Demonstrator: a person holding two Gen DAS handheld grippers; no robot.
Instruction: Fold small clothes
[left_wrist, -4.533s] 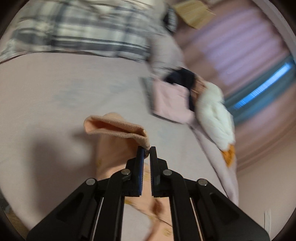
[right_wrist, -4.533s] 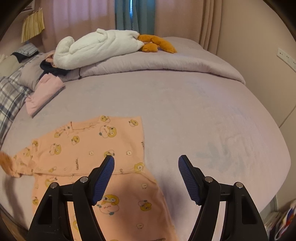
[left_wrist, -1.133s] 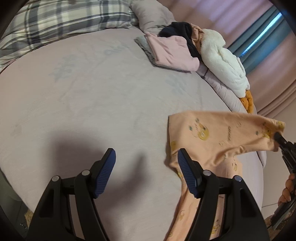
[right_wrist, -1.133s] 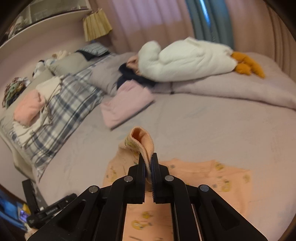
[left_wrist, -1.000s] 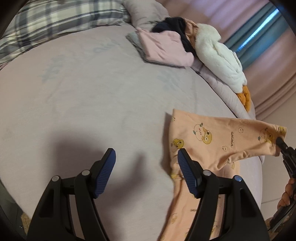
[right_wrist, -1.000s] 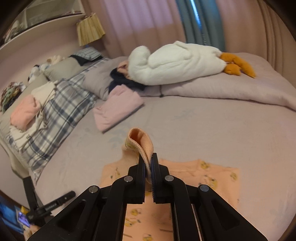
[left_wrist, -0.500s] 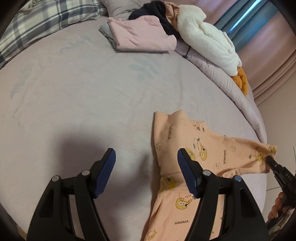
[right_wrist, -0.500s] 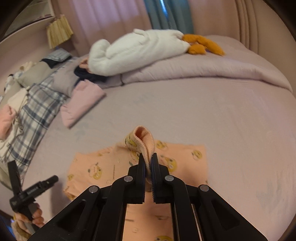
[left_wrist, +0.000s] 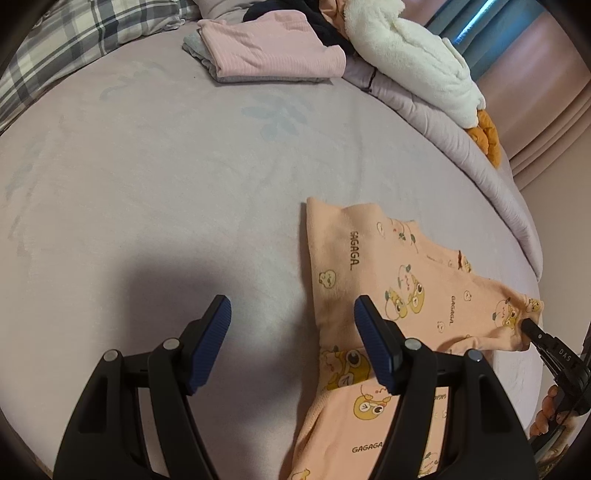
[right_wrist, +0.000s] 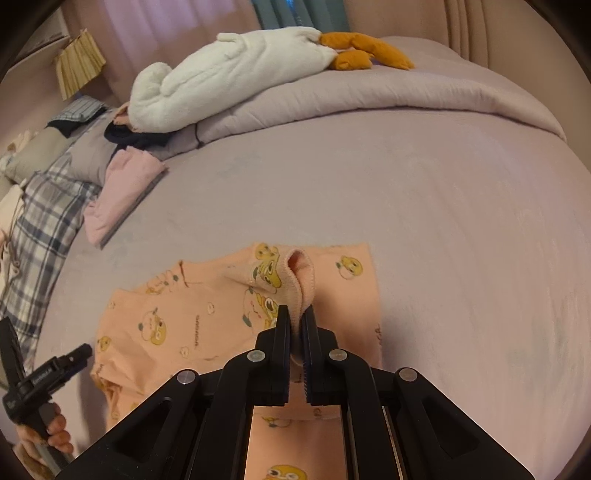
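Note:
A small peach pyjama top (left_wrist: 373, 266) printed with yellow cartoon chicks lies on the lilac bed sheet (left_wrist: 155, 177); it also shows in the right wrist view (right_wrist: 192, 325). My right gripper (right_wrist: 295, 314) is shut on the sleeve cuff (right_wrist: 301, 277) and holds the sleeve folded across the body of the top. That gripper shows in the left wrist view (left_wrist: 526, 325) at the sleeve end. My left gripper (left_wrist: 291, 325) is open and empty, hovering over the top's left edge.
Folded pink clothes (left_wrist: 269, 55) lie at the far side of the bed. A white plush goose (right_wrist: 236, 70) with orange feet rests on a rolled lilac duvet (right_wrist: 406, 92). Plaid pillows (left_wrist: 74, 40) lie at the left. Curtains hang behind.
My right gripper has carried the sleeve across and lower onto the top's body. My left gripper stays open and has shifted toward the top.

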